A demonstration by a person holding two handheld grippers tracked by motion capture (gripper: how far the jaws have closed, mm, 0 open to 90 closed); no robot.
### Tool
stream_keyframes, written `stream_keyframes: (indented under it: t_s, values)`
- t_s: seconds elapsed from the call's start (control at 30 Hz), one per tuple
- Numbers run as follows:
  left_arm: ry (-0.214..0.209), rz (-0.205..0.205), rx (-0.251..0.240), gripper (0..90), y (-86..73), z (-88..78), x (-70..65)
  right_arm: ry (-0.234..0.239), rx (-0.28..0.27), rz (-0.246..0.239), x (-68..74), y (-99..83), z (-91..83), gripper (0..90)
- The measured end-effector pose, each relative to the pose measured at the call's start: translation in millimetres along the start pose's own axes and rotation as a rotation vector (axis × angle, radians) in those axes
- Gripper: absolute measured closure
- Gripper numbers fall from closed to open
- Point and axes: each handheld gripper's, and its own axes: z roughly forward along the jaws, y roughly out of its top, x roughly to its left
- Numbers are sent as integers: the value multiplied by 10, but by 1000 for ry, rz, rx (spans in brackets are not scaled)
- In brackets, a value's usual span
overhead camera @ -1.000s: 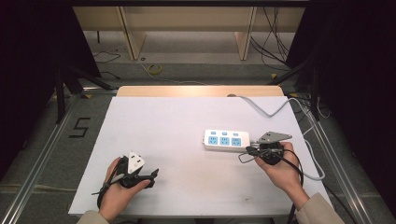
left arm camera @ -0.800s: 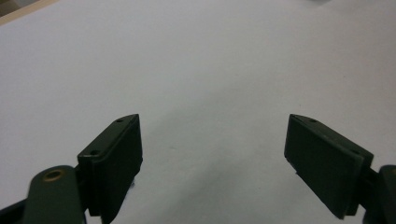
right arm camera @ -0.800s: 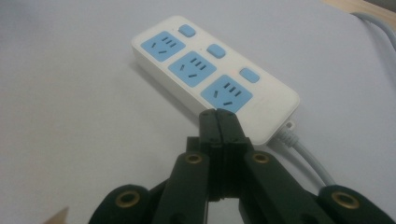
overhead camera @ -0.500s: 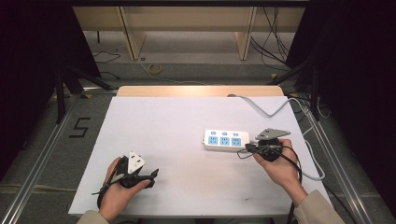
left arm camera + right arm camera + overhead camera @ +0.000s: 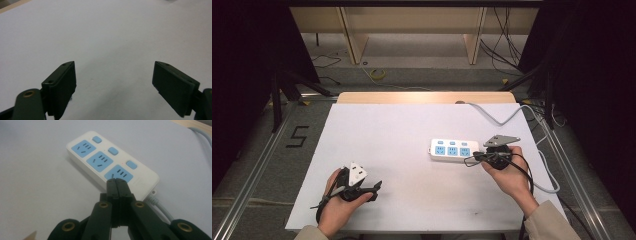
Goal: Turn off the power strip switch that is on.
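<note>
Right gripper (image 5: 117, 181) nearer the power strip (image 5: 454, 150), jaws pressed together; left gripper (image 5: 113, 82) spread over bare table (image 5: 402, 125).

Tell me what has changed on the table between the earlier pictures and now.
The right claw, shut and empty, moved slightly up the high view along the power strip's cable end. The strip, its grey cable and the open left claw stayed put.

Surface: white table (image 5: 412, 135), wooden strip along its far edge.
On it: white power strip (image 5: 452, 150), blue sockets, right of centre; grey cable (image 5: 492, 116).
</note>
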Motion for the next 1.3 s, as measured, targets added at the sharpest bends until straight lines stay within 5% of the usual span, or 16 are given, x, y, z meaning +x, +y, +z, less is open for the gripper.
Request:
stream_keyframes:
  t_s: [1.3]
  values:
    - [1, -3, -3, 191, -2, 2, -3, -6, 24, 3, -50, 156, 147, 900]
